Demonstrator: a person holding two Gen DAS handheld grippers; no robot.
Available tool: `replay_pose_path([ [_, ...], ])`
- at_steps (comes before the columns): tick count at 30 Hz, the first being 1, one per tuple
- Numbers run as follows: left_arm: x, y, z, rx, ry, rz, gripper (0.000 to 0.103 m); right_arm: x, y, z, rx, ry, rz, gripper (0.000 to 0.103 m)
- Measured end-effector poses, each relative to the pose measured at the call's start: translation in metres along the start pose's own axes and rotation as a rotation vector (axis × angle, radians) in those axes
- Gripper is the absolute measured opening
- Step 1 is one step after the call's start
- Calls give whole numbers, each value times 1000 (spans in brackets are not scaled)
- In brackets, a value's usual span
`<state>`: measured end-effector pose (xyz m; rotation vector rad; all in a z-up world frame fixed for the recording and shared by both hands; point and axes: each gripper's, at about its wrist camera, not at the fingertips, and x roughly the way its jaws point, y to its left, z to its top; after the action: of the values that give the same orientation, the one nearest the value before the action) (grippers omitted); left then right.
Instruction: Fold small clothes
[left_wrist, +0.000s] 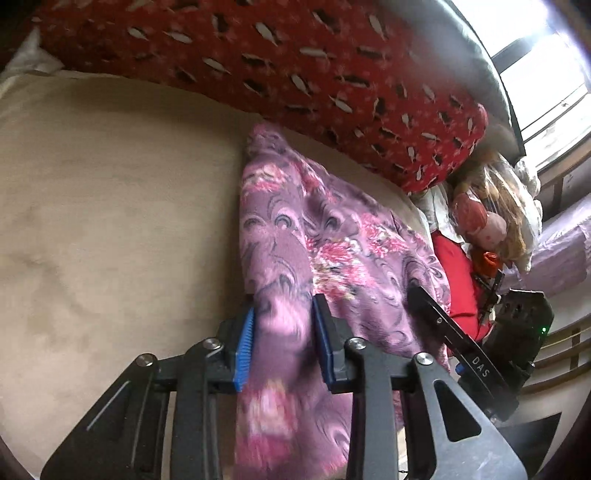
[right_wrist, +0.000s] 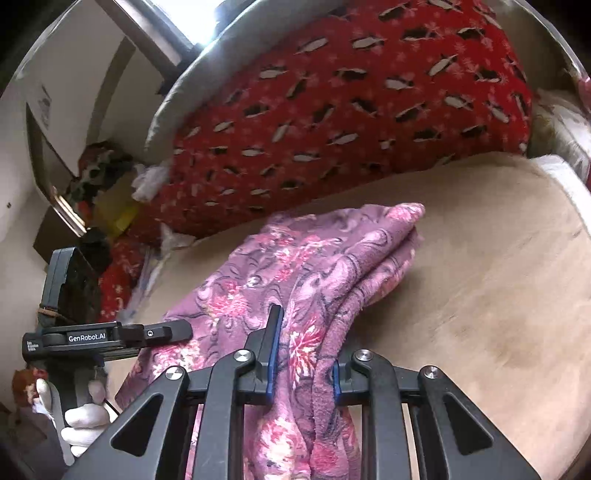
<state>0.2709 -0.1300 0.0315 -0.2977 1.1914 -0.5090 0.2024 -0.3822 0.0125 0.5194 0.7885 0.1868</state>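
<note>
Both the left gripper (left_wrist: 282, 332) and right gripper (right_wrist: 303, 354) had jaws clamped on a purple floral fleece garment (right_wrist: 314, 266), apparently lifting one edge off the beige bed (left_wrist: 110, 203) for folding.

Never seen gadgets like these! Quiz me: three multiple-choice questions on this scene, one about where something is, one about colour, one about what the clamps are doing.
1. The purple floral garment lies on:
A. a beige cushion
B. a wooden floor
C. a chair

2. The big blanket behind is:
A. green
B. red
C. blue

3. The left gripper and right gripper are:
A. open and empty
B. clamped on the garment
C. holding a doll

Answers: A, beige surface lies under the cloth; B, red with small pale shapes; B, cloth is pinched between both pairs of pads.
</note>
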Motion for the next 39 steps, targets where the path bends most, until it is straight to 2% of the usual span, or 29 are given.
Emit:
replay_pose_path([
  [3,-20,18,-14,-23,-10,-31,15,5,26,-13,5,8,53,20],
  [5,-20,27,-20,-19,10,29,15,11,41,-21,10,18,77,19],
  [7,-15,37,-20,-29,31,100,15,13,45,-26,28,13,24,19],
  [9,-10,50,-19,-69,60,87,16,10,32,-30,99,12,-40,20],
  [11,-5,60,-15,-100,85,64,21,5,8,-34,178,27,-94,23],
  [12,-3,61,-13,-102,92,61,34,2,-3,-37,202,31,-122,24],
  [13,2,62,-10,-101,101,62,50,-3,-17,-40,234,32,-155,24],
  [15,8,61,-4,-102,107,52,60,-14,-41,-44,309,14,-167,25],
  [16,13,60,-1,-101,112,36,60,-22,-53,-47,361,-15,-132,25],
  [17,19,60,3,-102,125,16,60,-29,-65,-48,420,-51,-71,30],
  [20,41,55,16,-106,167,-21,61,-34,-81,-45,490,-114,30,65],
  [21,50,53,20,-105,181,-23,61,-31,-80,-44,488,-114,39,70],
  [25,77,50,25,-101,244,-30,61,8,-73,-37,421,-19,76,71],
  [26,81,48,25,-99,250,-40,64,23,-70,-36,397,21,70,71],
  [28,86,42,27,-82,248,-51,75,43,-68,-36,375,72,68,71],
  [30,89,34,29,-54,245,-53,77,56,-70,-35,375,69,94,71],
  [32,93,26,30,-31,249,-58,77,57,-72,-31,369,45,122,67],
  [34,94,21,32,-39,244,-50,74,62,-73,-27,359,55,144,45],
  [35,93,20,32,-44,243,-59,67,63,-71,-24,329,63,141,36],
  [37,88,16,31,-33,228,-38,35,61,-63,-21,262,54,123,31],
  [39,79,15,30,-21,217,-44,30,53,-57,-20,223,44,114,28],
])
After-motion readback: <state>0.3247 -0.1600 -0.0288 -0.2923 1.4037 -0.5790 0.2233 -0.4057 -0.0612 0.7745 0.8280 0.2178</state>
